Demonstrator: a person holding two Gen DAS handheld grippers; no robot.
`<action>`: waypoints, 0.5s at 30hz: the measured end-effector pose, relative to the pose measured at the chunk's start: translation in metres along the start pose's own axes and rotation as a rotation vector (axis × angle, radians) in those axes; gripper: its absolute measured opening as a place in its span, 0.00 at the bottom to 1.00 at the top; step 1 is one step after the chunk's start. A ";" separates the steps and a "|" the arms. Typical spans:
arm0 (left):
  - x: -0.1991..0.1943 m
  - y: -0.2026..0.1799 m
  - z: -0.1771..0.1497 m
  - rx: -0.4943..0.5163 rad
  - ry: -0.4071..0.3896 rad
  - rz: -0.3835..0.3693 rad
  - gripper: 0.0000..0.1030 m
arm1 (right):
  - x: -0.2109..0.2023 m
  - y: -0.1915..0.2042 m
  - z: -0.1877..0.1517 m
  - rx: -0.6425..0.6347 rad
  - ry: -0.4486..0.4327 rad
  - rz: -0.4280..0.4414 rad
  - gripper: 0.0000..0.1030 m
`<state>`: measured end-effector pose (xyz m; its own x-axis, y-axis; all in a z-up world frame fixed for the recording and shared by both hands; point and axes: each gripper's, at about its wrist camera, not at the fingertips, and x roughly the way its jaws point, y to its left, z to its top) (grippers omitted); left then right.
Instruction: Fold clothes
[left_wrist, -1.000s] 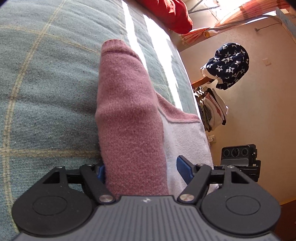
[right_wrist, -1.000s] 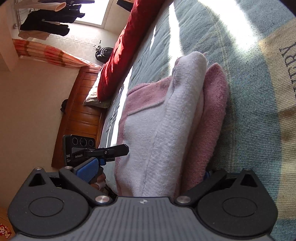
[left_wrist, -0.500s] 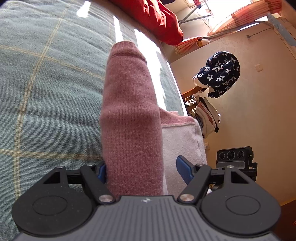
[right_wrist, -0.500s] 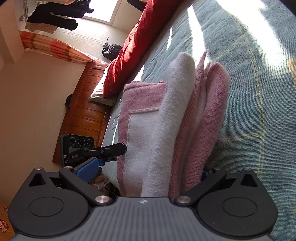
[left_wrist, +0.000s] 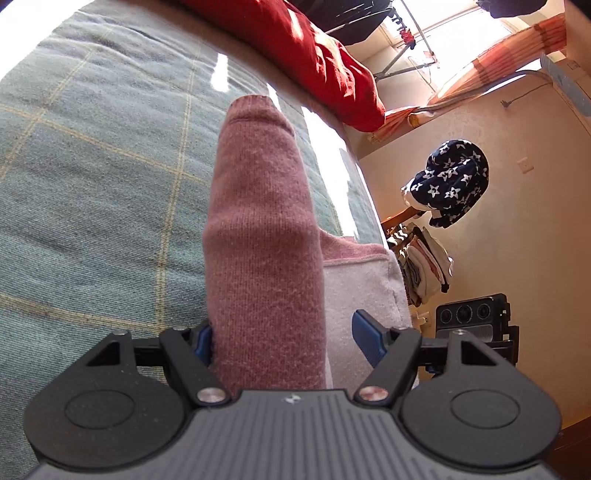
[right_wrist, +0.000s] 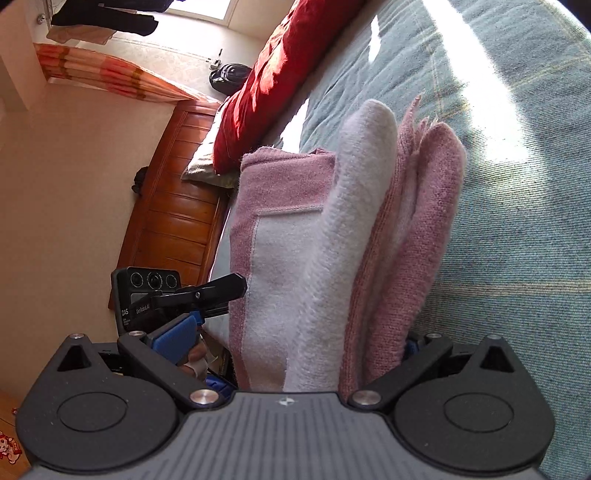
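Note:
A pink and white knit garment (left_wrist: 262, 258) lies folded in thick layers on a green checked bedspread (left_wrist: 92, 184). My left gripper (left_wrist: 284, 338) stands with its blue pads wide apart around the pink fold; the right pad does not touch the cloth. In the right wrist view the same garment (right_wrist: 354, 251) shows stacked white and pink layers. My right gripper (right_wrist: 295, 343) straddles that stack, jaws wide, the left blue pad clear of the cloth. The left gripper (right_wrist: 177, 295) also shows there at the garment's far side.
A red quilt (left_wrist: 303, 48) lies along the bed's far side. A wooden headboard (right_wrist: 173, 206) stands at the bed's end. A star-patterned navy garment (left_wrist: 450, 181) hangs by the wall beyond the bed edge.
Both grippers have tilted and lifted slightly along the garment, so more of the room shows. The folded layers stand more upright between the jaws. Jaw openings are unchanged.

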<state>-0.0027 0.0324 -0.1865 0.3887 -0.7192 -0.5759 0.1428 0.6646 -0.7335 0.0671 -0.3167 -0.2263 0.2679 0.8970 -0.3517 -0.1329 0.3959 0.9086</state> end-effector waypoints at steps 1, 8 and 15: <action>-0.007 0.005 0.002 -0.004 -0.009 0.004 0.70 | 0.008 0.004 0.001 -0.005 0.009 0.000 1.00; -0.064 0.045 0.015 -0.037 -0.082 0.036 0.70 | 0.078 0.036 0.016 -0.031 0.075 0.017 1.00; -0.117 0.085 0.030 -0.078 -0.150 0.075 0.70 | 0.160 0.068 0.028 -0.050 0.150 0.040 1.00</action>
<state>-0.0089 0.1786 -0.1705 0.5279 -0.6262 -0.5737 0.0393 0.6928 -0.7200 0.1274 -0.1517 -0.2140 0.1160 0.9300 -0.3489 -0.1885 0.3655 0.9115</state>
